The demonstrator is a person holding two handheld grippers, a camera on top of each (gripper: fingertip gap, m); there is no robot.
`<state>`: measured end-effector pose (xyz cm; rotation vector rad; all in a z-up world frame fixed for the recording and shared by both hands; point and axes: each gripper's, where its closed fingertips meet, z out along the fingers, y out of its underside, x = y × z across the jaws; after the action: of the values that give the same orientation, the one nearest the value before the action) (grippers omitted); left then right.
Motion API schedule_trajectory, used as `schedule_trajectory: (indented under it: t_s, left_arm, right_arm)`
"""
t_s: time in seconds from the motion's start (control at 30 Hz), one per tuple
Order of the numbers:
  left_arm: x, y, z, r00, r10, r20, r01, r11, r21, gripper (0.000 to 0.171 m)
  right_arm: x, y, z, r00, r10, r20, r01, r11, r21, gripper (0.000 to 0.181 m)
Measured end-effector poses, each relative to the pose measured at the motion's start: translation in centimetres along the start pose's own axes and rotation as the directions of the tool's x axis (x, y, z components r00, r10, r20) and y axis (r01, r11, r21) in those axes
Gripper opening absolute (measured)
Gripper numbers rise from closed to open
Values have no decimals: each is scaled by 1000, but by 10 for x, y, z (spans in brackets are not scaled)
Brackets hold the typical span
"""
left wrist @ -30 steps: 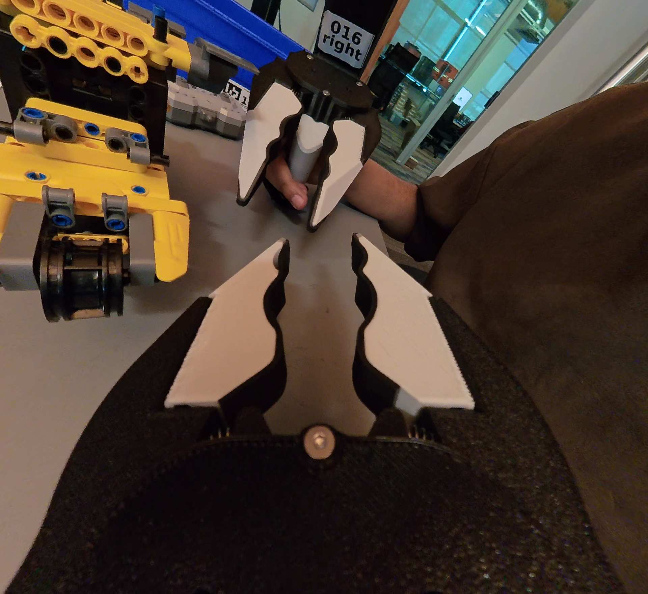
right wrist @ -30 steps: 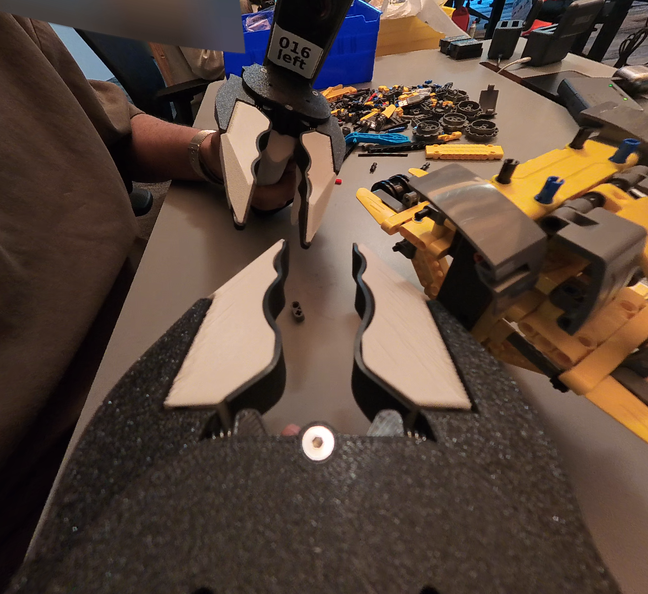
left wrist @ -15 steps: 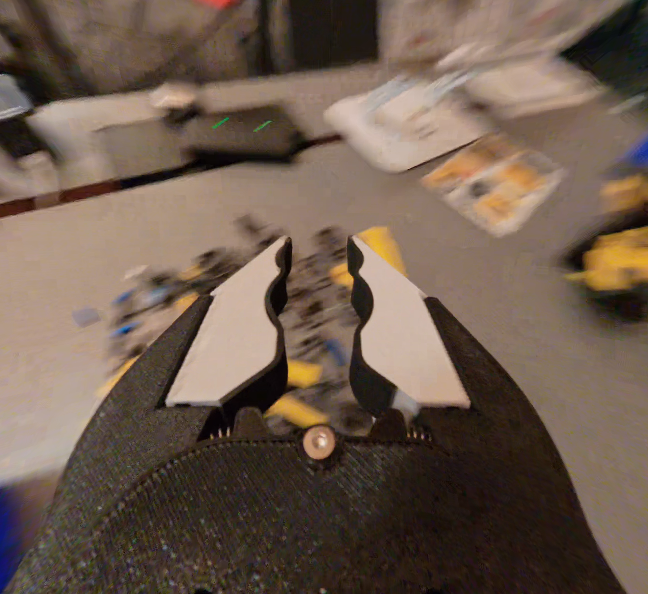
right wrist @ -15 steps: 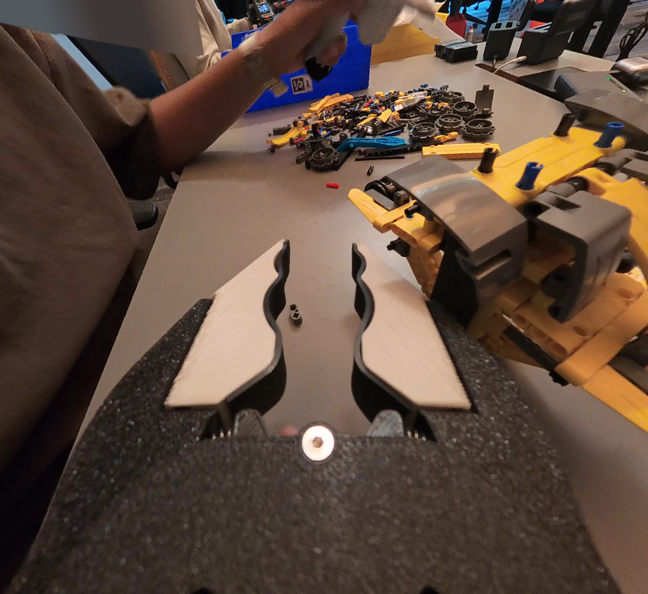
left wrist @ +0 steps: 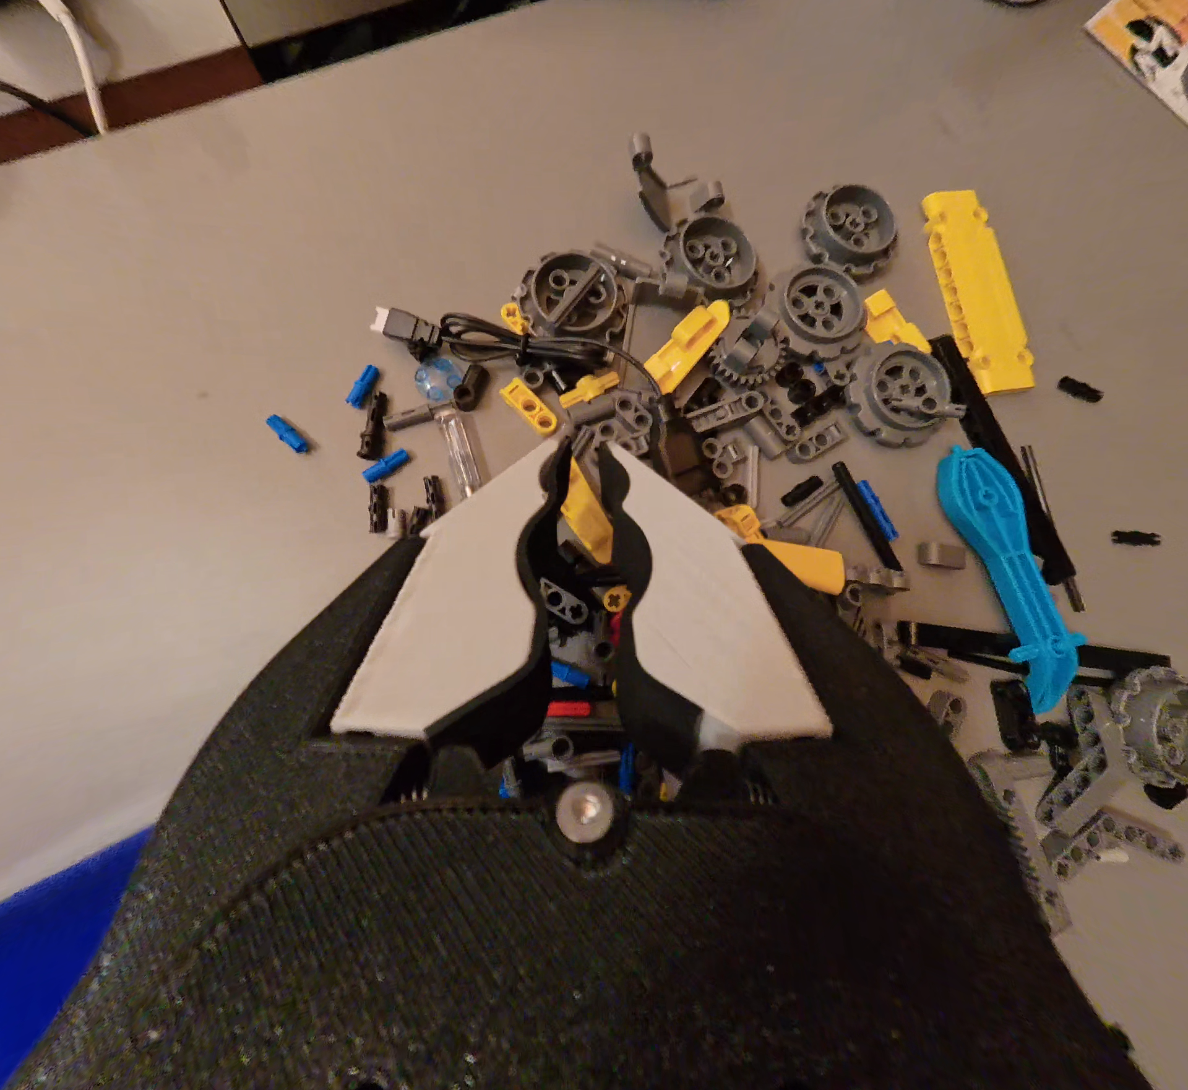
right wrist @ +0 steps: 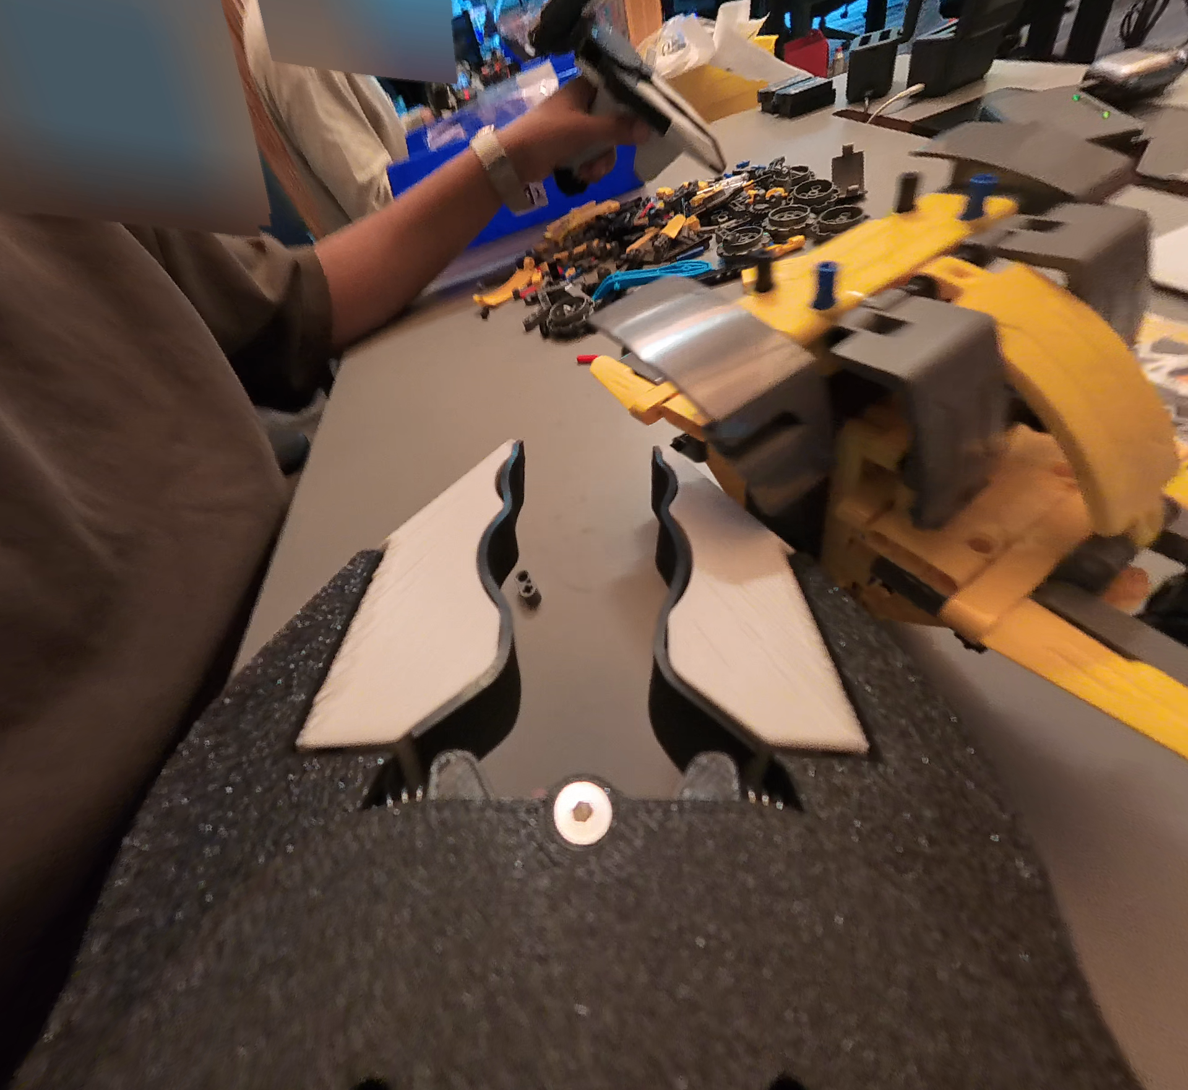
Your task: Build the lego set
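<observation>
My left gripper (left wrist: 582, 451) hovers low over a pile of loose building pieces (left wrist: 739, 390) on the grey table (left wrist: 257, 287). Its fingers are almost together. A yellow piece (left wrist: 582, 512) shows in the narrow gap; I cannot tell if it is gripped. The left gripper also shows in the right wrist view (right wrist: 701, 146), held in a hand above the pile (right wrist: 707, 217). My right gripper (right wrist: 582, 461) is open and empty, low over the table. A small black connector (right wrist: 527, 588) lies between its fingers. A large yellow and grey model (right wrist: 900, 416) stands just right of it.
The pile holds grey wheels (left wrist: 816, 300), a long yellow beam (left wrist: 977, 294), a cyan tool (left wrist: 1003, 551), a black cable (left wrist: 514, 345) and blue pins (left wrist: 286, 432). A blue bin (right wrist: 450, 184) stands behind the arm. A booklet (left wrist: 1151, 30) lies at the far right. Some 45 cm of space lies between my two pairs of fingers.
The left gripper swung away from facing the right gripper to above the parts pile, and its fingers closed to a narrow gap. The right gripper stayed open and shifted slightly toward the model.
</observation>
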<state>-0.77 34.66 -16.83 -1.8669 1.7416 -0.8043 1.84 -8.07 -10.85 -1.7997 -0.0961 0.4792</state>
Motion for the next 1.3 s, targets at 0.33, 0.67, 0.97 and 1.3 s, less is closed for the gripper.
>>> schedule_trajectory:
  t_s: [0.33,0.67,0.97,1.3]
  left_arm:
    - [3,10,11,1000,11,2,-11,999,-47,12]
    - [5,9,16,1000,24,16,-23,999,-44,9]
    - [-3,9,15,999,4,35,-3,1000,-17,6]
    - [0,10,18,999,25,37,-24,1000,-20,5]
  right_arm:
    - [1,0,-1,1000,14,6,-14,1000,4,40]
    - [-1,-1,-1,999,45,31,-45,999,12,41]
    - [0,0,0,999,35,24,-35,999,3,41]
    - [4,1,1,999,32,22,-32,999,4,41]
